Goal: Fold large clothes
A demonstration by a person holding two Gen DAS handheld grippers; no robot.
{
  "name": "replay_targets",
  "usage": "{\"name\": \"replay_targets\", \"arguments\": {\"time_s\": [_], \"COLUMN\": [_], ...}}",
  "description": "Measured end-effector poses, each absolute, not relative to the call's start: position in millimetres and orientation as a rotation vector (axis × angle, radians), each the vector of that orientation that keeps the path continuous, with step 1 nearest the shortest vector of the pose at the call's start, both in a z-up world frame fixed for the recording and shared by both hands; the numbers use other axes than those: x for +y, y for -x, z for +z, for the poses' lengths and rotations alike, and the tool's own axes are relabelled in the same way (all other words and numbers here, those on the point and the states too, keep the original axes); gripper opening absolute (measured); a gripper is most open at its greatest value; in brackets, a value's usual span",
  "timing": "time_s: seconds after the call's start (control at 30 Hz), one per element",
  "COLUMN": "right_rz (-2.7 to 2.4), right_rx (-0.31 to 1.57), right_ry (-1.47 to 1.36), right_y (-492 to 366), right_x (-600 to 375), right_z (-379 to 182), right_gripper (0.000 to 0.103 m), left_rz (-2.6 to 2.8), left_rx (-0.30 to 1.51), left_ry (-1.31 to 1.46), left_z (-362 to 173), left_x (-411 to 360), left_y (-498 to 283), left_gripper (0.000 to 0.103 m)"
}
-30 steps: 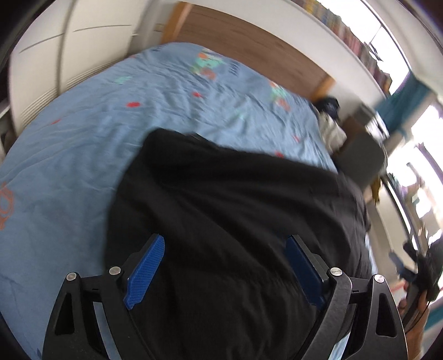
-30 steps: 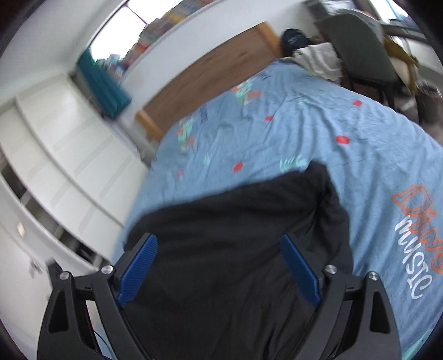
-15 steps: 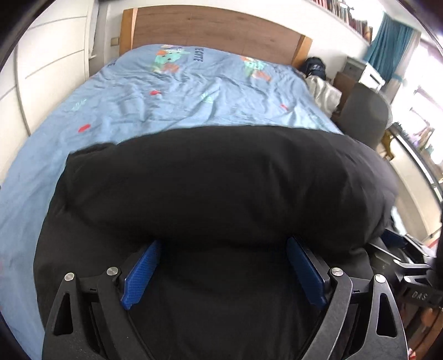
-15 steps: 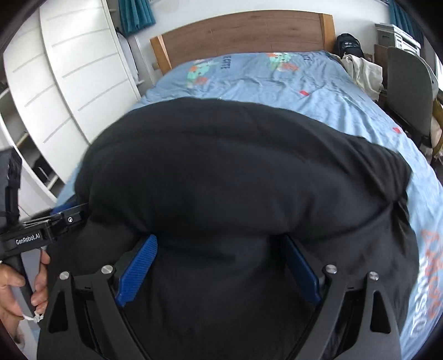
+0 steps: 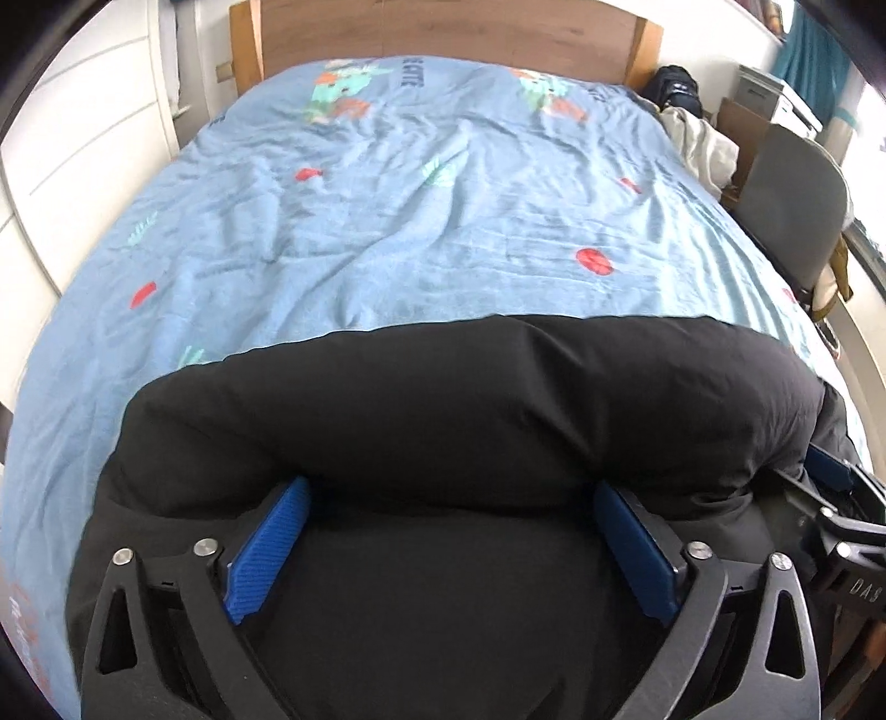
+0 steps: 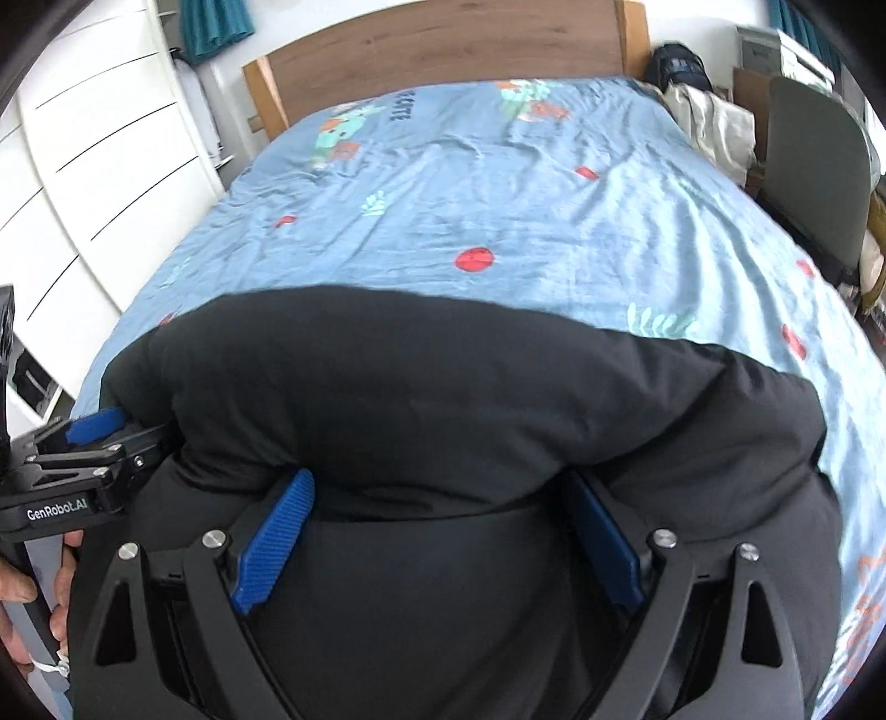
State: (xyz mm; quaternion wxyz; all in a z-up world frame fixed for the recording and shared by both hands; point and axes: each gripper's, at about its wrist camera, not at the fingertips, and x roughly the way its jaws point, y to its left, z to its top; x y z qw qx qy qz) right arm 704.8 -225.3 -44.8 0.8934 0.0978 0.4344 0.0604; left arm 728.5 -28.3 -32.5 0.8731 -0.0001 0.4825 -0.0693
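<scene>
A large black garment (image 5: 470, 410) lies on the near end of a blue patterned bed (image 5: 443, 210); it also shows in the right wrist view (image 6: 443, 399). A thick fold of it bulges over both grippers. My left gripper (image 5: 451, 498) is open, its blue pads (image 5: 266, 548) wide apart with cloth between and over the tips. My right gripper (image 6: 443, 498) is open in the same way, its tips under the fold. The left gripper shows in the right wrist view (image 6: 94, 437) at the garment's left edge, and the right gripper shows in the left wrist view (image 5: 830, 487) at its right edge.
A wooden headboard (image 5: 443, 27) stands at the far end. White wardrobe doors (image 6: 83, 166) line the left side. A grey chair (image 5: 797, 205) and a pile of pale cloth (image 5: 698, 144) sit to the right of the bed.
Both grippers swung round to face the headboard and went low under the garment. The black fold, first raised high in front of the cameras, has since dropped lower and more bed shows.
</scene>
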Motion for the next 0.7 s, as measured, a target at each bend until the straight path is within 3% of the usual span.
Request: {"name": "replay_targets", "arguments": {"time_s": [0.4, 0.7], "right_rz": [-0.107, -0.038], "right_rx": [0.973, 0.849], "right_ry": [-0.295, -0.17], "right_y": [-695.5, -621.1], "right_x": [-324.1, -310.4], "right_z": [-63.9, -4.3], "right_gripper": [0.092, 0.092], "left_rz": [-0.023, -0.009], "left_rx": [1.085, 0.966], "left_ry": [0.064, 0.047], "left_z": [-27.8, 17.7], "left_x": [34.9, 68.1], "left_y": [-742.6, -676.2], "left_gripper": [0.103, 0.102]}}
